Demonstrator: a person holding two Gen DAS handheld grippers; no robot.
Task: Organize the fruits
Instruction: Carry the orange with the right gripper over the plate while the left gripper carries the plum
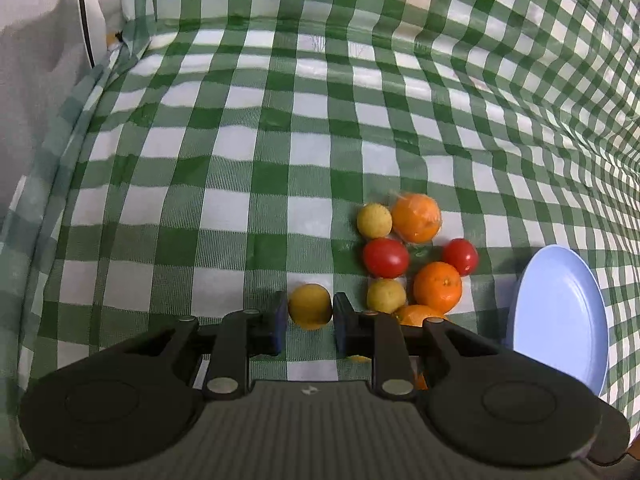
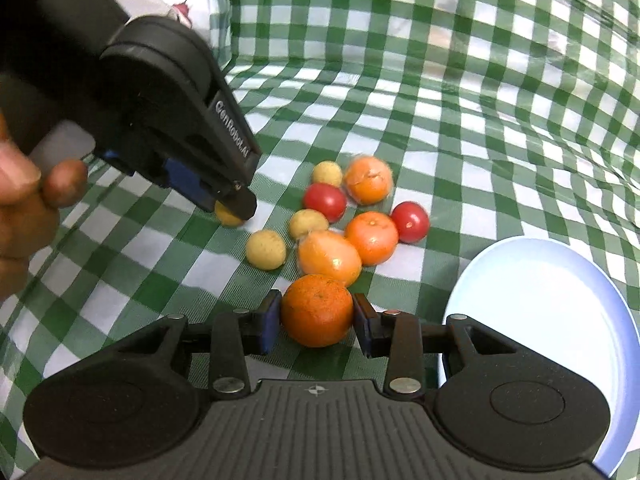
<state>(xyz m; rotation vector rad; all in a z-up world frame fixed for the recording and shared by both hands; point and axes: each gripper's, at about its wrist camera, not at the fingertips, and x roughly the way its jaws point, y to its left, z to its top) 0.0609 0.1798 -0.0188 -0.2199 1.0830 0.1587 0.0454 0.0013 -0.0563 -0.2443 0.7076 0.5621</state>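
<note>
We are clamping the left gripper (image 1: 310,318) on a small yellow fruit (image 1: 310,306). We are gripping an orange (image 2: 317,309) in the right gripper (image 2: 316,322) (beside the blue plate (image 2: 552,280)).

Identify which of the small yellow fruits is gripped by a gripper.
The yellow fruit between the left gripper pads, set left of the pile. The other yellow fruits lie free on the cloth.

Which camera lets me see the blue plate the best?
The right wrist view. There the blue plate faces the camera broadly, with most of its round inside showing, though the right tongs cover part of its near edge. In the left wrist view the plate looks squashed and narrow at the right side.
</note>
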